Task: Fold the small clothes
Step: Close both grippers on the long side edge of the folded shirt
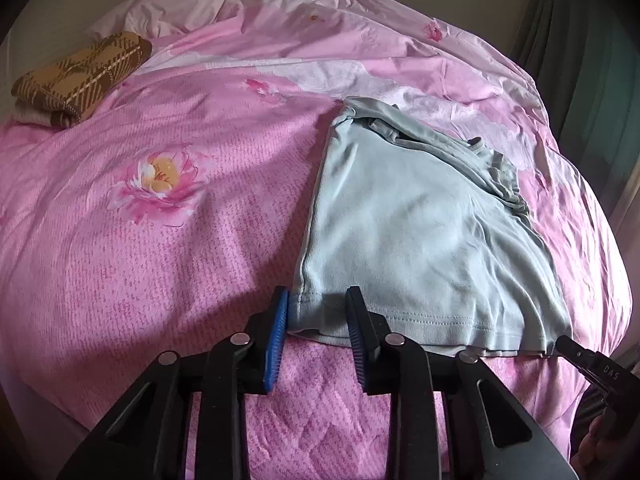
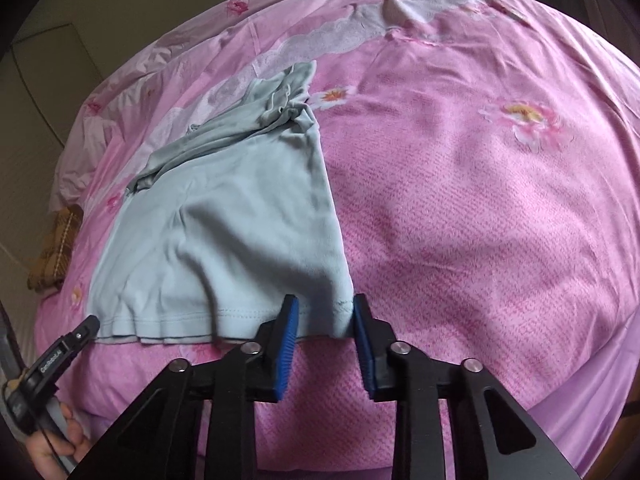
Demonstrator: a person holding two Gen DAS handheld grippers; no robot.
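Observation:
A pale blue-grey small garment [image 1: 416, 224] lies on the pink bed, folded lengthwise, with its hem toward me and its far end bunched. It also shows in the right wrist view [image 2: 224, 232]. My left gripper [image 1: 318, 312] is open, its blue pads on either side of the hem's left corner. My right gripper [image 2: 326, 320] is open, its pads on either side of the hem's right corner. The fabric sits between the pads but is not pinched. Each gripper's tip shows in the other's view, the right one [image 1: 568, 346] and the left one [image 2: 90, 326].
A pink flowered bedspread [image 1: 160, 240] covers the bed. A folded brown plaid cloth [image 1: 80, 76] lies at the far left edge and also shows in the right wrist view [image 2: 56, 248]. A dark green curtain [image 1: 580, 60] hangs at the right. A wall lies beyond the bed.

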